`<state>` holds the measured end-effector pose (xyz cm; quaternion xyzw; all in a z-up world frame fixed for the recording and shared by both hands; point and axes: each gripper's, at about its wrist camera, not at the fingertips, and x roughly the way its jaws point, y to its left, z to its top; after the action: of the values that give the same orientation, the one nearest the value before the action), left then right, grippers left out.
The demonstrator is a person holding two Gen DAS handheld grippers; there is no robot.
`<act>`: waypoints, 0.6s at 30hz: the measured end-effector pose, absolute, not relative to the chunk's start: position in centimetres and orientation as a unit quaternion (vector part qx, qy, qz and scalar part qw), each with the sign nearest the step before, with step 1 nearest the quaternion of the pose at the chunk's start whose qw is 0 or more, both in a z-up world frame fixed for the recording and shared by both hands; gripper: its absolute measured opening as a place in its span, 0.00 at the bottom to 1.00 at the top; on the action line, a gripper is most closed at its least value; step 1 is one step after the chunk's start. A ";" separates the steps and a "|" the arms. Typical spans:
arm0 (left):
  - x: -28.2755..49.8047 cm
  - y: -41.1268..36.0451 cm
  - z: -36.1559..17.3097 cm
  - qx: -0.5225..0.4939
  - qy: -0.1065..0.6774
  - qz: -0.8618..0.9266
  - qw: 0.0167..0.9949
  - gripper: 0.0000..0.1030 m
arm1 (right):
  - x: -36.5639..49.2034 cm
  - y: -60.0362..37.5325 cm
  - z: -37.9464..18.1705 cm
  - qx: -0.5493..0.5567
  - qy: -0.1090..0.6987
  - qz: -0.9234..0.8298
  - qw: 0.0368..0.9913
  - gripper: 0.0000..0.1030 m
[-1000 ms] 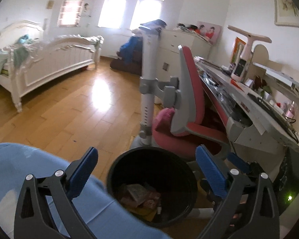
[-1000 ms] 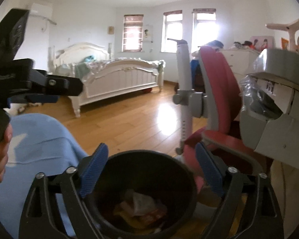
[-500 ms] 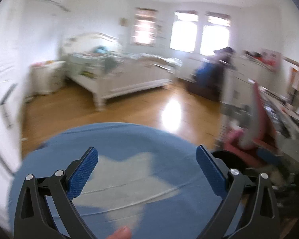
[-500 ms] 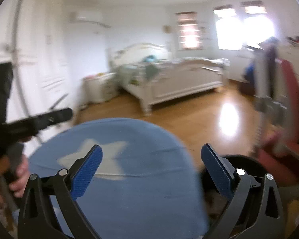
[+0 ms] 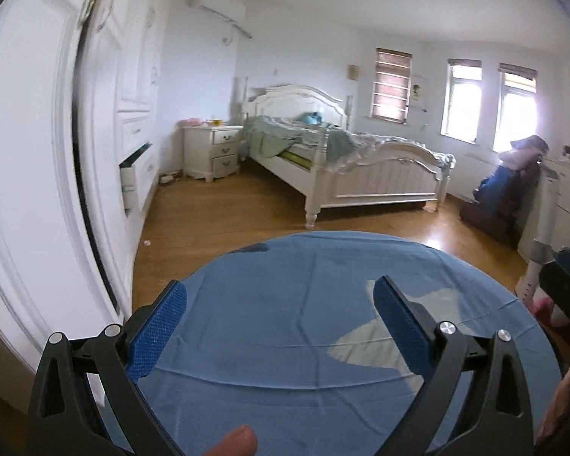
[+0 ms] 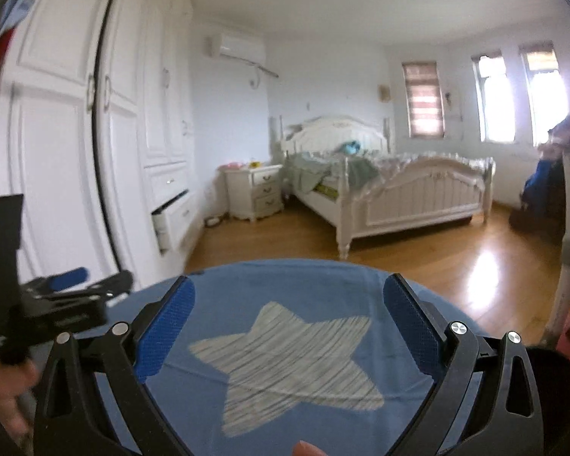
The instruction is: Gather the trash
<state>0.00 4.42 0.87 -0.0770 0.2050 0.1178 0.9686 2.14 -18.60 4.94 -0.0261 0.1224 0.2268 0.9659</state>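
Observation:
My left gripper (image 5: 281, 323) is open and empty, held over a round blue cloth surface (image 5: 304, 304) with a grey star. My right gripper (image 6: 288, 319) is open and empty over the same blue cloth (image 6: 247, 288) and its star (image 6: 296, 353). The left gripper also shows at the left edge of the right wrist view (image 6: 68, 288). A sliver of the black trash bin (image 6: 551, 380) shows at the lower right of the right wrist view. A small pale scrap (image 5: 146, 243) lies on the wooden floor by the wardrobe.
A white wardrobe (image 5: 57, 152) stands close on the left with one drawer (image 5: 133, 174) pulled open. A white bed (image 5: 345, 167) and nightstand (image 5: 212, 152) stand across the wooden floor (image 5: 228, 209). A chair post (image 5: 543, 228) and dark bags (image 5: 505, 190) are at the right.
Both grippers have swung left, away from the black bin with trash and the pink chair, toward the wardrobe and bed. The bin has left the left view. Both stay open.

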 end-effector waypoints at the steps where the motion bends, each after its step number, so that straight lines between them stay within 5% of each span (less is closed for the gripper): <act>1: 0.2 4.7 0.6 -0.081 0.210 0.119 0.967 0.95 | 2.3 -18.5 4.7 -0.030 0.115 0.224 0.967 0.95; 18: -0.2 5.0 0.9 -0.079 0.214 0.136 0.964 0.95 | 2.4 -18.4 2.6 -0.040 0.080 0.207 0.974 0.95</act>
<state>-0.22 4.96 0.89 -0.0786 0.2141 0.1361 0.9641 2.35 -18.39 2.58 -0.0395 0.0801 0.2071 0.9742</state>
